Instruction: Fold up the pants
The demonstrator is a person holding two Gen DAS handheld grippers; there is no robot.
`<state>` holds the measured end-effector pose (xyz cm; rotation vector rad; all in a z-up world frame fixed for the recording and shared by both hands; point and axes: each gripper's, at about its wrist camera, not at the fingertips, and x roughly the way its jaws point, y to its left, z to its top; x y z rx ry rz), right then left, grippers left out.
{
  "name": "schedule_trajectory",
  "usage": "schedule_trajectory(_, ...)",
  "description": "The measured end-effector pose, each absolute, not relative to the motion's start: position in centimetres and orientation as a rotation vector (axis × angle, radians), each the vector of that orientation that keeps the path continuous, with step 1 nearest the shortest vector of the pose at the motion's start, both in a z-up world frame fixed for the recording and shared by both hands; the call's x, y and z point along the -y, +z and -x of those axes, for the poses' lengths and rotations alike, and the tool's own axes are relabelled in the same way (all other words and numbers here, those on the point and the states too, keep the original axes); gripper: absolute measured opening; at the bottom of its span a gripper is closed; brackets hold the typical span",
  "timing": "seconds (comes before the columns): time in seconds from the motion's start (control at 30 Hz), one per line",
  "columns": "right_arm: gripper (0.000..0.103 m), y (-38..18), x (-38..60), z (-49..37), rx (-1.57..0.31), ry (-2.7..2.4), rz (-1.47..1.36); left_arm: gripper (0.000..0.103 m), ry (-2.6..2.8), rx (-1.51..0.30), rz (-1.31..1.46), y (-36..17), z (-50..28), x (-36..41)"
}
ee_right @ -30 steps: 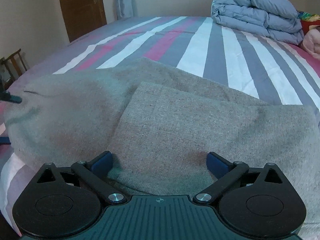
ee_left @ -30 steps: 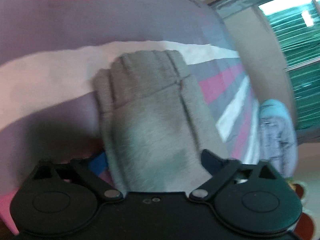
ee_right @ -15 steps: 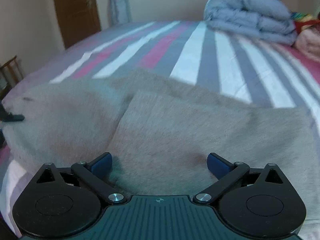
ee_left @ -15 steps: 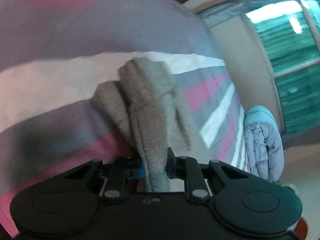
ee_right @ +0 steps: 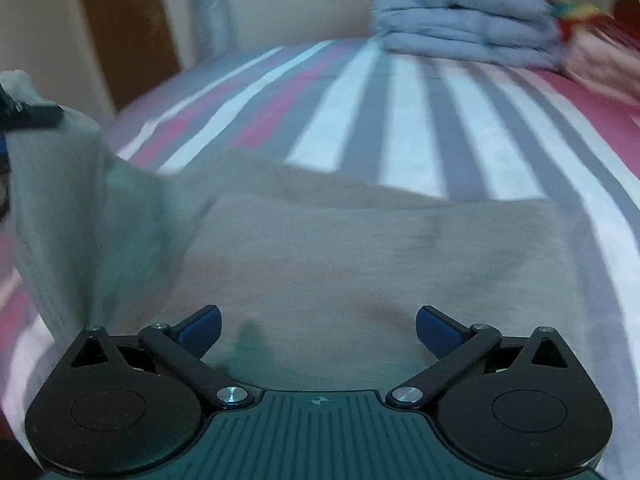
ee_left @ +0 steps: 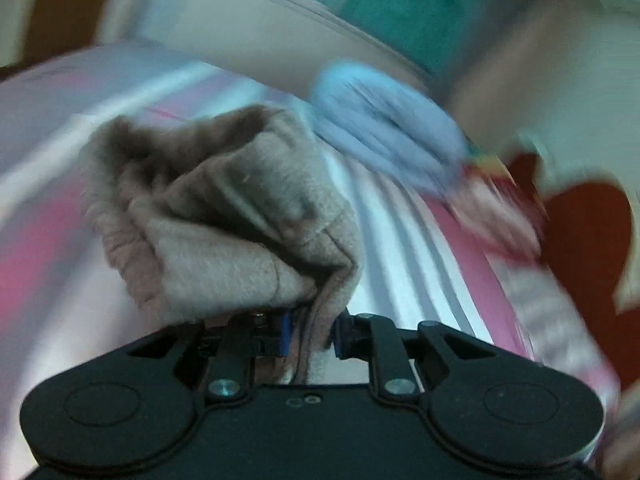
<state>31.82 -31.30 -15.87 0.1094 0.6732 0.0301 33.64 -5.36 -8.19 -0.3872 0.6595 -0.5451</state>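
Pinching pants (ee_left: 248, 232) — left gripper (ee_left: 310, 330) raised; right gripper (ee_right: 318, 328) spread.

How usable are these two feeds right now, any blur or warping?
Left wrist: heavy motion blur smears the quilt and bed; only the left gripper, shut on the pants, reads fairly sharp. Right wrist: milder blur, worst on the quilt and the lifted cloth at left; right gripper is crisp and open. Fisheye bends the stripes in both views.
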Motion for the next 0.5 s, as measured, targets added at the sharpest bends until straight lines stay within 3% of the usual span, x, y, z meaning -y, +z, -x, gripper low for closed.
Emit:
schedule_trajectory(0.17,0.102,-14.1,39.4,-28.4,-0.63,-0.055,-0.23,0.013,-0.662,-0.823,0.114,-12.4,-31.6,17.1)
schedule_trajectory(0.27,0.102,-13.9,43.6,-26.8,-0.628,-0.074,-0.331,0.013,-0.663,-0.861,0.038,-13.5,-30.9,19.4)
schedule_trajectory(0.43,0.102,-12.7,46.0,-25.8,-0.601,0.003,-0.463,0.027,-0.65,-0.786,0.07,-9.8,-30.2,17.4)
schedule_trajectory(0.5,0.102,-12.3,45.7,-26.2,-0.613,0.068,-0.525,0.045,-0.58,-0.755,0.071,-8.9,-30.7,15.6)
